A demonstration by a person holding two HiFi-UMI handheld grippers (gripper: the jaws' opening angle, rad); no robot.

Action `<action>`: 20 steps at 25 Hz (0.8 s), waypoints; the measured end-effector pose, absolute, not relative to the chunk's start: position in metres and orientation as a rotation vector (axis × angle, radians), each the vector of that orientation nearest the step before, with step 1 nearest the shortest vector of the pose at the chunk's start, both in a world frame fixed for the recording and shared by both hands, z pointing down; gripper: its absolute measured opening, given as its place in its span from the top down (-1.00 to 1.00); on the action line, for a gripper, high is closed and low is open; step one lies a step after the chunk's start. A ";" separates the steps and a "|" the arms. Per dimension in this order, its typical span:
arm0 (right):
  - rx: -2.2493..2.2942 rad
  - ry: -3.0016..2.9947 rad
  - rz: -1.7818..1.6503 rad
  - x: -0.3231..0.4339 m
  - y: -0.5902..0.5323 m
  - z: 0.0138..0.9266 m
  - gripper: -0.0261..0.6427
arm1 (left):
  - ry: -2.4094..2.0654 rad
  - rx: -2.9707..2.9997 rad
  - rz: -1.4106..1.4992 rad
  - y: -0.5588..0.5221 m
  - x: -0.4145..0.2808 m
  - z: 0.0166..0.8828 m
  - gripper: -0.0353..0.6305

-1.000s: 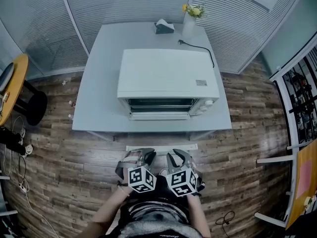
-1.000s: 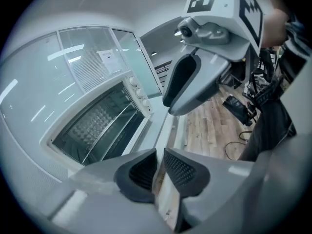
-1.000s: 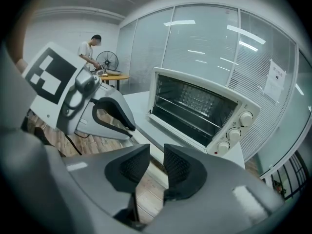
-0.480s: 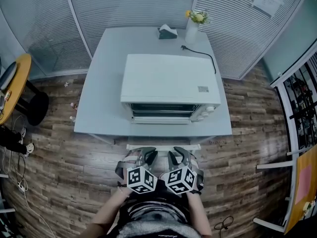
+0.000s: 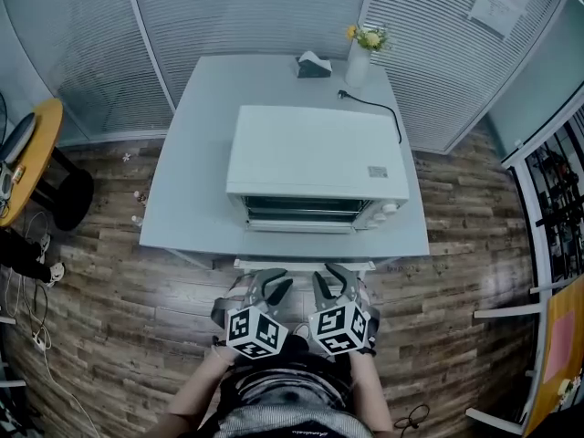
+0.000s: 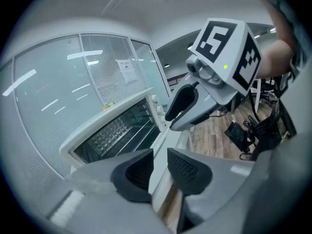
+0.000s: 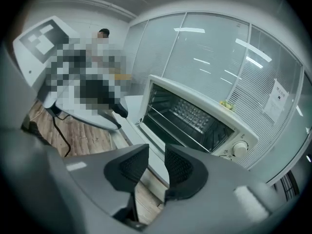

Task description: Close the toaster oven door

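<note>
A white toaster oven [image 5: 318,153] stands on the pale grey table [image 5: 192,181]. Its door is folded down toward me, and the handle edge [image 5: 304,265] juts past the table's front. The dark cavity and wire rack show in the left gripper view [image 6: 117,130] and the right gripper view [image 7: 195,121]. My left gripper [image 5: 271,290] and right gripper [image 5: 330,281] hang side by side near my body, short of the door. Both sets of jaws are opening with nothing between them, as seen on the left gripper [image 6: 160,162] and the right gripper [image 7: 156,162].
A vase of yellow flowers [image 5: 358,57], a small dark box [image 5: 313,65] and a black power cord [image 5: 374,108] are at the table's back. Blinds and glass walls stand behind. A yellow round table [image 5: 27,153] stands on the left and shelving [image 5: 557,199] on the right, on a wooden floor.
The oven and table have drifted lower and to the right in the head view. Both grippers stay low by my body, shifted slightly right.
</note>
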State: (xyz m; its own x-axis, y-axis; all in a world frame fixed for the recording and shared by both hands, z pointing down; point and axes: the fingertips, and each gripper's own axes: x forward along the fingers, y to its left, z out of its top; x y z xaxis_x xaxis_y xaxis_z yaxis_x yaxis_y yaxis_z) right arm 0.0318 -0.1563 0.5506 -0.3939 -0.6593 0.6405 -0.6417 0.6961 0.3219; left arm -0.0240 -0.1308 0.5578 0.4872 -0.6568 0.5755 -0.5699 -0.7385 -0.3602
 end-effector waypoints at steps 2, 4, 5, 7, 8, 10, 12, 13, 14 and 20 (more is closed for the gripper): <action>0.997 -2.130 -0.035 0.031 -0.161 0.546 0.62 | 1.065 -2.621 -1.089 -0.129 -0.024 0.557 0.58; 1.001 -2.142 -0.033 0.030 -0.166 0.542 0.62 | 1.029 -2.606 -1.122 -0.127 -0.024 0.560 0.50; 1.004 -2.151 -0.031 0.030 -0.168 0.540 0.61 | 1.007 -2.591 -1.143 -0.127 -0.023 0.562 0.49; 1.010 -2.160 -0.033 0.029 -0.172 0.536 0.61 | 0.962 -2.559 -1.185 -0.127 -0.022 0.567 0.47; 1.012 -2.160 -0.038 0.029 -0.174 0.534 0.61 | 0.944 -2.538 -1.207 -0.128 -0.022 0.569 0.45; 1.018 -2.161 -0.049 0.028 -0.178 0.531 0.61 | 0.920 -2.483 -1.250 -0.132 -0.023 0.573 0.45; 1.024 -2.166 -0.053 0.028 -0.181 0.529 0.61 | 0.909 -2.444 -1.273 -0.137 -0.024 0.574 0.45; 1.026 -2.170 -0.053 0.028 -0.183 0.528 0.61 | 0.912 -2.438 -1.270 -0.139 -0.024 0.573 0.47; 1.029 -2.174 -0.054 0.028 -0.184 0.527 0.61 | 0.917 -2.440 -1.261 -0.142 -0.025 0.571 0.56; 1.054 -2.204 -0.068 0.023 -0.191 0.514 0.61 | 0.919 -2.445 -1.213 -0.154 -0.028 0.559 0.57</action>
